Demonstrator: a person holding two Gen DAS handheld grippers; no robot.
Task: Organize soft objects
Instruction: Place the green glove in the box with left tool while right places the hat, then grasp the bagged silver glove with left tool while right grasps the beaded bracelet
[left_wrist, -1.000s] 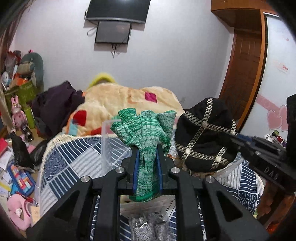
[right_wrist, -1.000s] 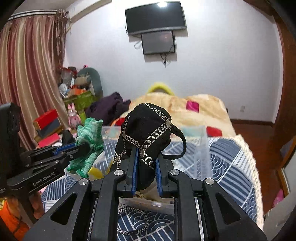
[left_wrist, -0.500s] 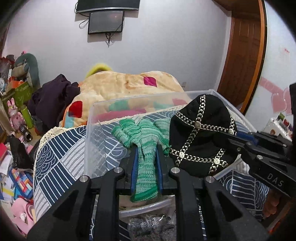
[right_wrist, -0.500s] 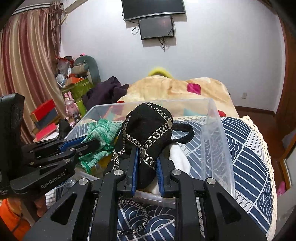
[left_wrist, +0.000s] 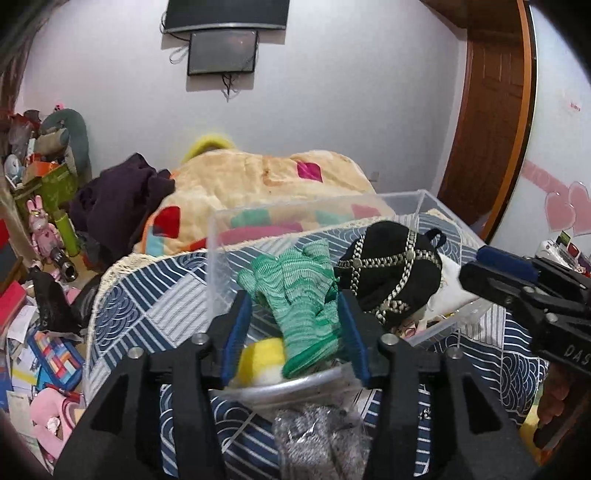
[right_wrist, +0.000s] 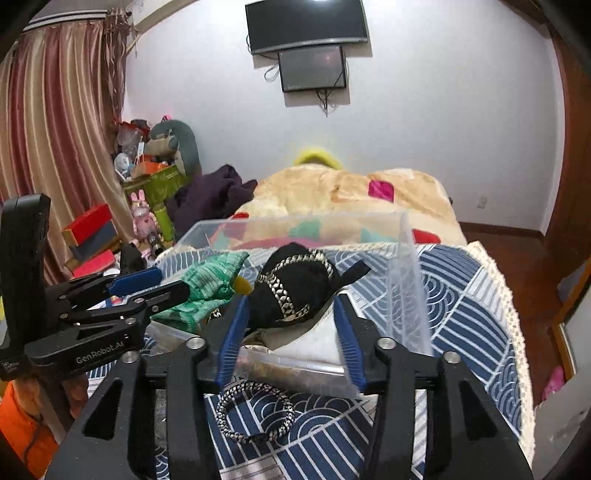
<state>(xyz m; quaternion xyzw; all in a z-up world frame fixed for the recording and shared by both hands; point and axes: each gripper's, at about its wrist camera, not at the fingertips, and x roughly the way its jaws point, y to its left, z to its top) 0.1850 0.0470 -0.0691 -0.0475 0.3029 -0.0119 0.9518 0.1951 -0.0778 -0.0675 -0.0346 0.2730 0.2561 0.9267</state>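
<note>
A clear plastic bin (left_wrist: 221, 258) stands on the blue patterned bedspread, also in the right wrist view (right_wrist: 410, 280). A green knit glove (left_wrist: 299, 295) lies in it, loose between the open fingers of my left gripper (left_wrist: 295, 332). A black cap with silver chain trim (right_wrist: 291, 288) lies in the bin beside the glove, loose between the open fingers of my right gripper (right_wrist: 288, 332). The cap (left_wrist: 391, 266) and the right gripper (left_wrist: 491, 269) show in the left wrist view. The left gripper (right_wrist: 147, 284) and the glove (right_wrist: 207, 284) show in the right wrist view.
A yellow soft item (left_wrist: 262, 358) and white fabric (right_wrist: 317, 339) lie in the bin. A braided ring (right_wrist: 255, 410) and a grey glittery piece (left_wrist: 317, 435) lie on the bedspread before it. A beige blanket (left_wrist: 258, 181) and cluttered floor (left_wrist: 33, 332) lie beyond.
Both grippers have lowered over the bin and opened. The green glove and the black cap were let go and now rest inside the bin.
</note>
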